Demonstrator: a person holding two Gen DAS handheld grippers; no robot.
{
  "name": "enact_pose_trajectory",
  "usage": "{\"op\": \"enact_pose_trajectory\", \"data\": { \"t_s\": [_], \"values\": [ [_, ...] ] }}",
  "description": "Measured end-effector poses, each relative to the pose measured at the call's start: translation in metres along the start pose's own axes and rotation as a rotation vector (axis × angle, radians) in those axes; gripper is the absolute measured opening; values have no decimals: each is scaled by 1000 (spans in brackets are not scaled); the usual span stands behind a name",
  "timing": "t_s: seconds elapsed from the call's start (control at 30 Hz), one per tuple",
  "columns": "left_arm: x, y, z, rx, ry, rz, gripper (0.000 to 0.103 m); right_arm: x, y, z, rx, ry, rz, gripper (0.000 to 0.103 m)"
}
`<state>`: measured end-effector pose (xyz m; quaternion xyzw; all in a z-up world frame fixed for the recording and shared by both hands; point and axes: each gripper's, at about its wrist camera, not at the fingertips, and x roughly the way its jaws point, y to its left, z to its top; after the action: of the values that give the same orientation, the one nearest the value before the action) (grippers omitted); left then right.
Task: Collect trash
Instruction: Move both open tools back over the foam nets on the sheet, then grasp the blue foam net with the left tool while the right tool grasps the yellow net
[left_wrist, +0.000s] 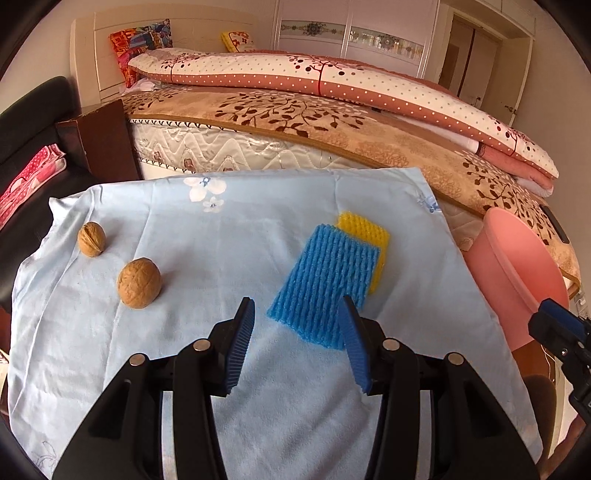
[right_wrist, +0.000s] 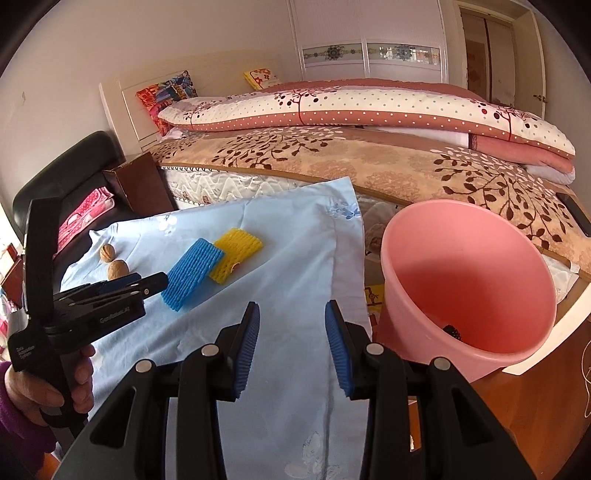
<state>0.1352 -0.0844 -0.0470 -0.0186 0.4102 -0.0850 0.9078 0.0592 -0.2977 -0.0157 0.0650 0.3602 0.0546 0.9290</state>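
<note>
A blue foam net (left_wrist: 327, 284) lies on the light blue cloth (left_wrist: 229, 229), partly over a yellow foam net (left_wrist: 365, 229). Two walnuts (left_wrist: 139, 282) (left_wrist: 91, 238) sit to the left. My left gripper (left_wrist: 297, 314) is open and empty, just short of the blue net's near edge. In the right wrist view the blue net (right_wrist: 192, 271), yellow net (right_wrist: 236, 249) and walnuts (right_wrist: 117, 268) lie at left, with the left gripper (right_wrist: 153, 282) beside them. My right gripper (right_wrist: 291, 314) is open and empty above the cloth (right_wrist: 295, 258), left of the pink bin (right_wrist: 469, 280).
The pink bin (left_wrist: 517, 266) stands off the cloth's right edge and holds a small dark item (right_wrist: 452, 330). A bed (left_wrist: 295, 110) with folded quilts runs behind. A dark chair (left_wrist: 26, 122) and brown box (left_wrist: 99, 136) are at the left.
</note>
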Motion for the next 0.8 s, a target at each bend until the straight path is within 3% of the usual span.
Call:
{"op": "enact_pose_trajectory", "data": {
  "t_s": [0.37,0.4,0.43,0.57,0.8],
  "values": [
    [31,-1,3,15,45,-24,47,22,7,6,4,44,10,36],
    [31,-2,2,24,41,-24,45,25,7,7,7,48,14,36],
    [31,-3,1,33,36,-25,31,28,9,8,9,54,17,36],
    [28,-1,0,31,36,-43,9,39,14,13,13,71,35,36],
    [10,10,4,5,3,-83,7,57,33,25,-5,81,62,36]
  ]
}}
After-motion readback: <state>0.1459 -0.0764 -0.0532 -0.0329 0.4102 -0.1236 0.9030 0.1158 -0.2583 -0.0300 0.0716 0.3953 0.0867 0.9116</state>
